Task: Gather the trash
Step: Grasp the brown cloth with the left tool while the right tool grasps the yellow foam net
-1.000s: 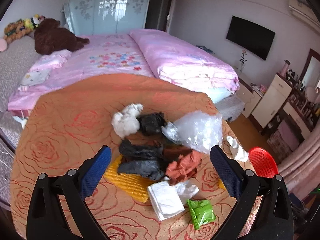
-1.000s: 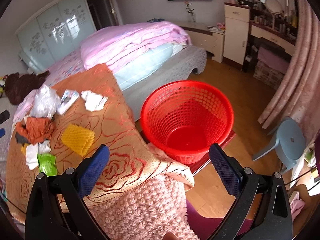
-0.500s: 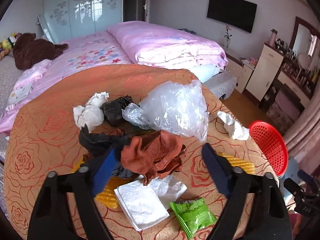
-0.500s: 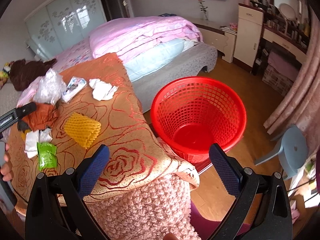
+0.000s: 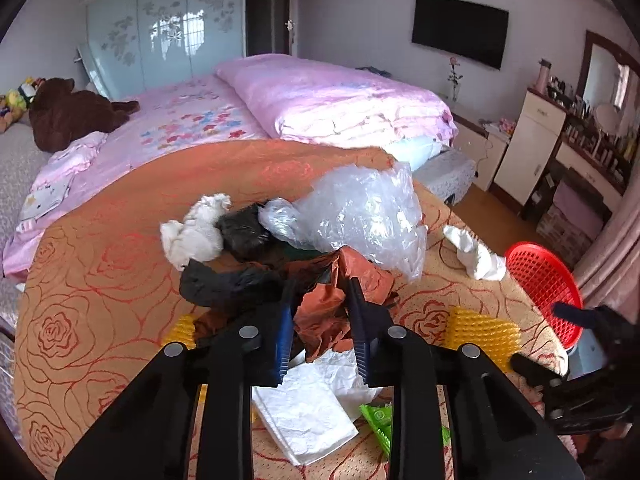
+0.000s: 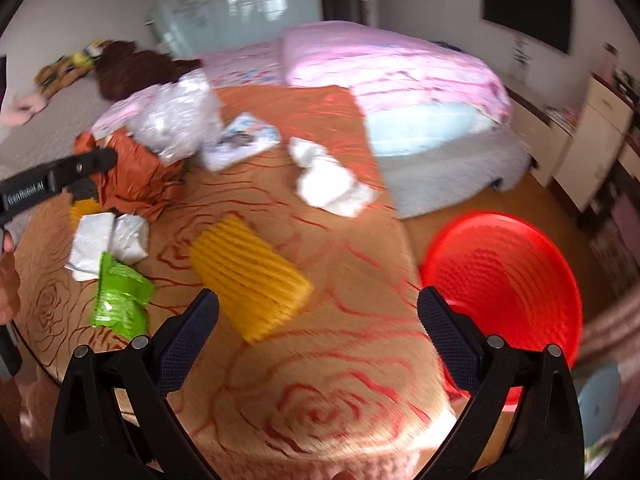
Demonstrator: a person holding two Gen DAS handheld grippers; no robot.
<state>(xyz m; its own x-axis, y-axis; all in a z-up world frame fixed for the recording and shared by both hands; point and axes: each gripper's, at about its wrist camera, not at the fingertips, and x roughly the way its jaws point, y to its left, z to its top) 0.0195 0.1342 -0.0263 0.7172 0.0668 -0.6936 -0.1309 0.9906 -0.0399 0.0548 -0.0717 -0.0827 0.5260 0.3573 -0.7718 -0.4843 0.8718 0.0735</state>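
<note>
Left claw point(image 5: 320, 320): jaws closing on the crumpled brown bag point(image 5: 332, 312), which sits between the blue pads point(image 5: 282, 340) at the middle of the worktop point(image 5: 100, 280); whether the pads already press it firmly cannot be told.
Far-left pile: a white paper wad point(image 5: 196, 232) and black bags point(image 5: 228, 284) lie touching each other, behind the brown bag.
Middle pile: a clear plastic bag point(image 5: 360, 216) rests against the brown bag's far side; white folded napkins point(image 5: 304, 412) and a green wrapper point(image 5: 380, 420) lie at the near edge.
Right of pile: yellow foam netting point(image 6: 248, 276) and a white tissue point(image 6: 328, 180) lie apart, toward the worktop's right edge; a printed packet point(image 6: 240, 140) lies beyond them.
Right claw point(image 6: 318, 336): jaws wide apart, nothing between them, above the worktop's right edge near the yellow netting.
Red basket point(image 6: 504, 280): on the floor beside the right edge; nothing visible inside, though the view is blurred.
Progress: judged barely begun, with every piece of trash on the worktop and the first pick in hand.
</note>
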